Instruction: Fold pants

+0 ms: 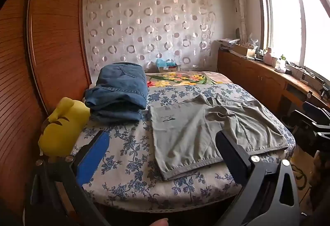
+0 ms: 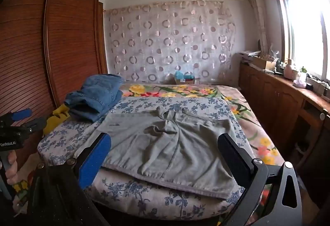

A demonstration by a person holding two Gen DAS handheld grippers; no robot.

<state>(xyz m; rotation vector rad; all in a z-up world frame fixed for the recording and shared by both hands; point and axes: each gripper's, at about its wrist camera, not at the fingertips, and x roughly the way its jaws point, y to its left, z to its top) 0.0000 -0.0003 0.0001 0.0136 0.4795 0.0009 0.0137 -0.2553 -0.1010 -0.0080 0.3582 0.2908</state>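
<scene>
While both grippers sit low at the foot of the bed, a fair bit gets cut off: the bottom of each view is just black gripper frame, and in the left wrist view only a fingertip (image 1: 159, 221) pokes in at the lower edge. The hand (image 2: 10, 166) on the left gripper's handle shows at the far left of the right wrist view, half out of frame.

Left gripper (image 1: 163, 147) is spread as wide as it goes, nothing between the fingers, touching nothing. Its blue pad (image 1: 93, 159) hangs over the floral sheet (image 1: 127, 153), and the black finger (image 1: 232, 152) covers a bit of the grey pants (image 1: 196, 129) near the hem. Right gripper (image 2: 165, 152) is just as wide open and empty, with the pants lying straight ahead between its fingers; both fingers hide parts of the near edge.

So the pants are spread flat on the sheet just past both tools, crumpled around the middle. There's a small dark logo on them that I can't read.

Further out and to the left, a yellow plush thing (image 1: 64, 125) is partly hidden by the left gripper's frame, then folded jeans (image 1: 118, 92) stacked beyond it. Past that a flowery blanket (image 1: 181, 78), a box (image 1: 167, 67) I can't make out, and the circle-pattern curtain (image 1: 148, 26). The window (image 1: 299, 26) on the right is blown out white.
</scene>
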